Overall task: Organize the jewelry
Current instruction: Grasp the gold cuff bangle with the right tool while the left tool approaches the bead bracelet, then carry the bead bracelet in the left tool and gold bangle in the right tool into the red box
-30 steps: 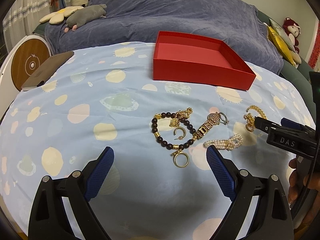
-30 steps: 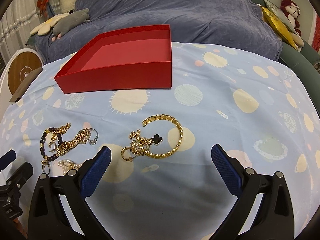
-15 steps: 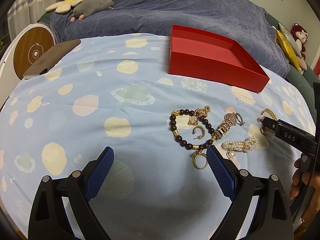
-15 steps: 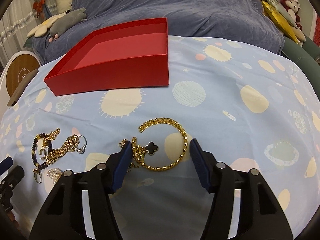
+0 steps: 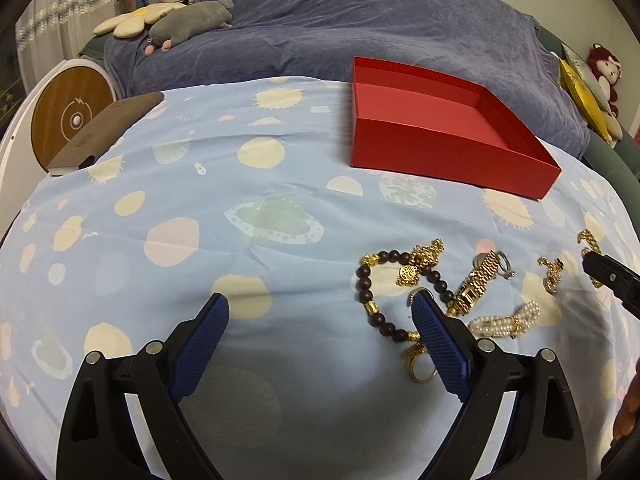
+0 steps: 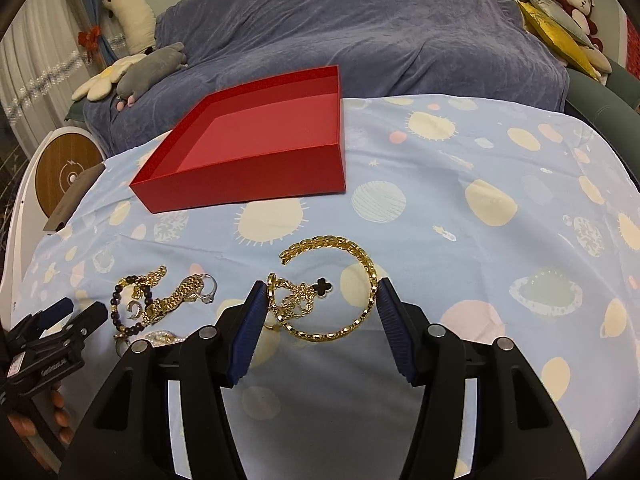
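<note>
Fingers (image 6: 246, 332) of right hand-held gripper (image 6: 320, 300) flank gold bracelet (image 6: 340, 292).

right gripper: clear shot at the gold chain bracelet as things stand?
Probably yes. The right gripper is open with its fingers on either side of the gold chain bracelet, which lies flat on the cloth. Only the clover-pendant chain lies tangled inside the loop, so it may come along.

Bare cloth across the bench (image 5: 168, 208) left half and right edge. Red box (image 6: 256, 160) blocking the far middle; jewelry heap (image 5: 432, 292) crowding the near edge beside the right tongs (image 6: 320, 300).
</note>
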Tool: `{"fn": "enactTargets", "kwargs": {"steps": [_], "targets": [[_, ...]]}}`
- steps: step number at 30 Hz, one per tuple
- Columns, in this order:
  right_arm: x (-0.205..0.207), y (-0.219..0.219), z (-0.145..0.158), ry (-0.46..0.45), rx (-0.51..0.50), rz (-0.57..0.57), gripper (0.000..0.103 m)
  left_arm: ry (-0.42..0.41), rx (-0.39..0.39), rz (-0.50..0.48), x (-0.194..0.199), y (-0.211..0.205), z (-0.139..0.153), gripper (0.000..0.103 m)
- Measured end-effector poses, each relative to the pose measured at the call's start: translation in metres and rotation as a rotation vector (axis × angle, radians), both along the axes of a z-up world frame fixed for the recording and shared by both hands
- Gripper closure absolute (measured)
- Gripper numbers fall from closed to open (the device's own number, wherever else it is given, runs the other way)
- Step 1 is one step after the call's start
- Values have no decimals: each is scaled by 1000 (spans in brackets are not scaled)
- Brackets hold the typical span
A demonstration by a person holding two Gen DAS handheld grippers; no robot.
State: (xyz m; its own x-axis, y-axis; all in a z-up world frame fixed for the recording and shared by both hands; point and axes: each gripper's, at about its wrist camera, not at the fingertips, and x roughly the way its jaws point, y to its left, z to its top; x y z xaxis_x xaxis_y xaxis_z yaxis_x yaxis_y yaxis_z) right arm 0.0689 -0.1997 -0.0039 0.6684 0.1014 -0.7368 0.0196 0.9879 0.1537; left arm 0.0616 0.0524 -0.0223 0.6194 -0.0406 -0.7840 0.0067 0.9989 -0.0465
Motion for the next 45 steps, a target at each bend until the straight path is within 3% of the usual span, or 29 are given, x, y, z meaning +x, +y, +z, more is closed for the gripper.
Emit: {"fn": "enactTargets", "kwargs": {"steps": [1, 8, 11, 13, 14, 18, 34, 38, 45], "targets": [[-2, 1, 1, -3, 2, 6, 49, 8, -3, -7, 3, -1, -2, 33], [-8, 6, 4, -3, 16, 27, 49, 12, 69, -32, 9, -15, -15, 41], [-11, 8, 6, -8, 12, 32, 49, 0, 71, -55, 9, -20, -14, 62], [-13, 9, 7, -10, 13, 35, 49, -6, 66, -74, 8, -23, -13, 90], [-13, 9, 8, -10, 16, 35, 49, -5, 61, -85, 9, -25, -13, 98], [-17, 11, 14, -25, 23, 43, 49, 8, -17, -104, 9, -25, -7, 98], [-33, 29, 54, -123, 65, 91, 49, -169, -243, -215, -38, -22, 83, 98], [-33, 31, 61, -140, 75, 95, 49, -191, -259, -215, -39, -19, 96, 98], [-21, 37, 78, -175, 84, 109, 49, -229, -219, -215, -27, -22, 120, 98]]}}
